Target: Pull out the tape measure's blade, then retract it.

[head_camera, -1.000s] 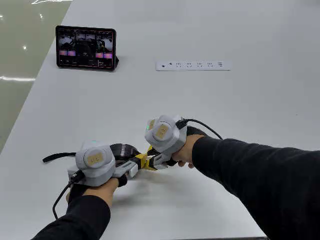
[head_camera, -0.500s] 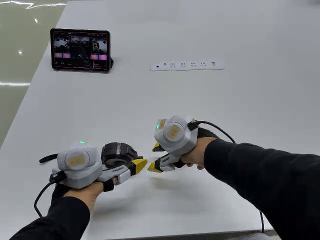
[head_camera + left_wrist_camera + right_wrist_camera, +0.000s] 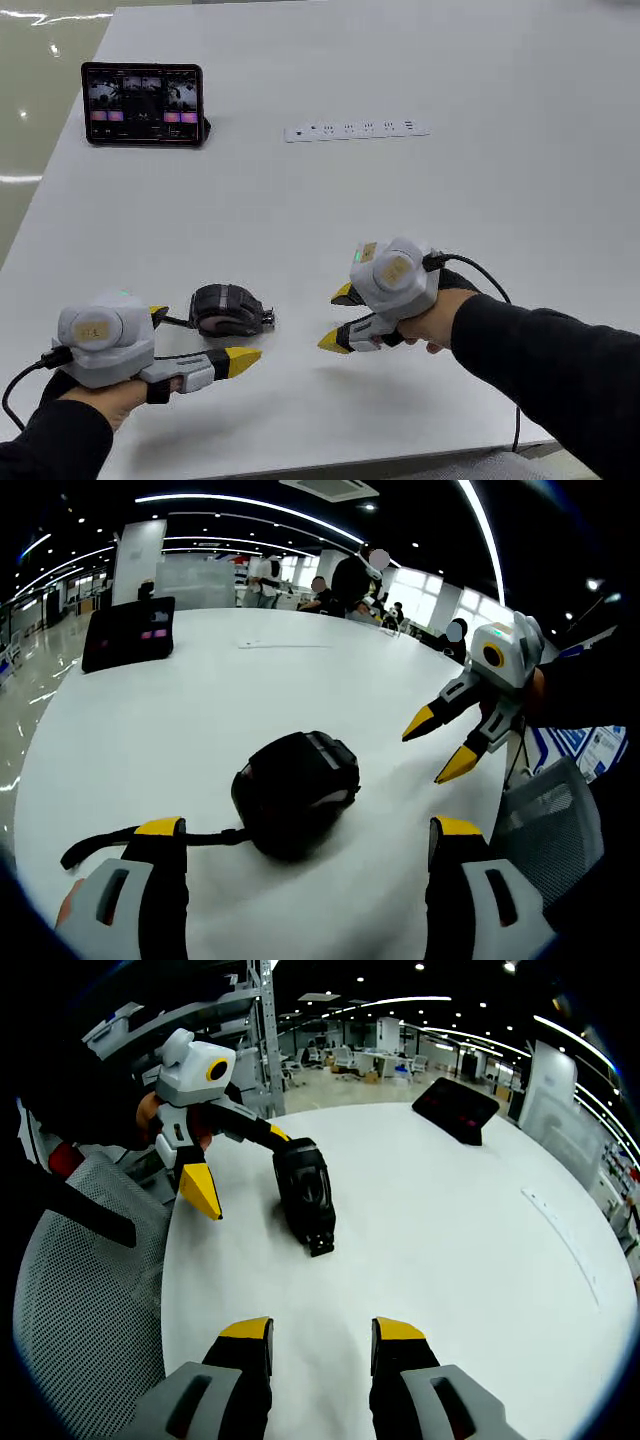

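The tape measure (image 3: 228,308), a black case that looks dense and rigid, lies on the worktop (image 3: 420,200) just ahead of the wide-apart left gripper (image 3: 200,335), which probably best clamps its flat sides, while the equally spread right gripper (image 3: 337,318) takes the thin, springy blade's hook.

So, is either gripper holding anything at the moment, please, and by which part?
Nothing is held: the left gripper and right gripper are open, and the tape measure lies on the table.

White workbench (image 3: 450,180); glossy floor (image 3: 25,120) at left; ceiling strip lights (image 3: 200,497); grey mesh chair (image 3: 80,1300); metal shelving (image 3: 265,1010).
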The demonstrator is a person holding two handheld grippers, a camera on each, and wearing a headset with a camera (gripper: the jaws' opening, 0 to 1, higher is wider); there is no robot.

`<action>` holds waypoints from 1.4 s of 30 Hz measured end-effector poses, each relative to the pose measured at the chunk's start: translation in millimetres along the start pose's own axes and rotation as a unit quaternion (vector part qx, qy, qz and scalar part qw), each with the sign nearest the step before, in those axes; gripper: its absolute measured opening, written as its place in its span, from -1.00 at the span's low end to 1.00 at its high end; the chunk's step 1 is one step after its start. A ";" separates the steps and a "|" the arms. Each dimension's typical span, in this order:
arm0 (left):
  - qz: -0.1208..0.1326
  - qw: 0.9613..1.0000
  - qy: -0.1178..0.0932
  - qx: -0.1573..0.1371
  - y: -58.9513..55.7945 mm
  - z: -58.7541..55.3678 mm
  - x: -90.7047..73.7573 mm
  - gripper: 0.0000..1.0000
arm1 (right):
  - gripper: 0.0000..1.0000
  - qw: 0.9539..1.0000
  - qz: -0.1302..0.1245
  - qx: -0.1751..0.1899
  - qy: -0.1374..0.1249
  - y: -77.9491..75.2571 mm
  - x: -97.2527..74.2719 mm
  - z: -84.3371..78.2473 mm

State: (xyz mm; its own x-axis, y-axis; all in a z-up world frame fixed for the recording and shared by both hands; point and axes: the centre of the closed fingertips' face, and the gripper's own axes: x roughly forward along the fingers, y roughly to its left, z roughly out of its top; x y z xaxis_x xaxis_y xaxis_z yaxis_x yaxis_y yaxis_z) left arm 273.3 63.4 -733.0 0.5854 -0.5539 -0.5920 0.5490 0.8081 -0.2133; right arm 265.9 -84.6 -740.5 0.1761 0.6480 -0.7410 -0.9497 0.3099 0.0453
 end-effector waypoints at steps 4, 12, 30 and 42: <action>-0.014 0.999 0.014 0.028 -2.2 -5.6 -6.8 0.98 | -0.22 1.000 -0.007 0.013 -0.005 0.1 -11.4 -7.5; -0.028 0.997 0.021 0.064 4.4 -3.6 -22.7 0.98 | -0.08 0.998 -0.035 0.039 -0.035 -10.9 -45.9 -20.0; -0.023 0.997 0.031 0.066 23.2 -9.7 -54.5 0.98 | 0.35 0.994 -0.072 0.074 -0.046 -19.1 -103.6 -78.6; -0.013 0.998 0.015 0.063 32.8 -2.5 -70.8 0.98 | 0.72 0.987 -0.107 0.105 -0.065 -31.7 -144.0 -105.4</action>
State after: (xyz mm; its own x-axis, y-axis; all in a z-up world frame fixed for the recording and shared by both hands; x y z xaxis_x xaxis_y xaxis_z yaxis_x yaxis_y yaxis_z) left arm 248.4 129.6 -700.0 0.5528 -0.5665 -0.6111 0.6358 0.7608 -0.1302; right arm 243.3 -261.1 -705.9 0.4121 0.6307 -0.6575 -0.8145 0.5785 0.0445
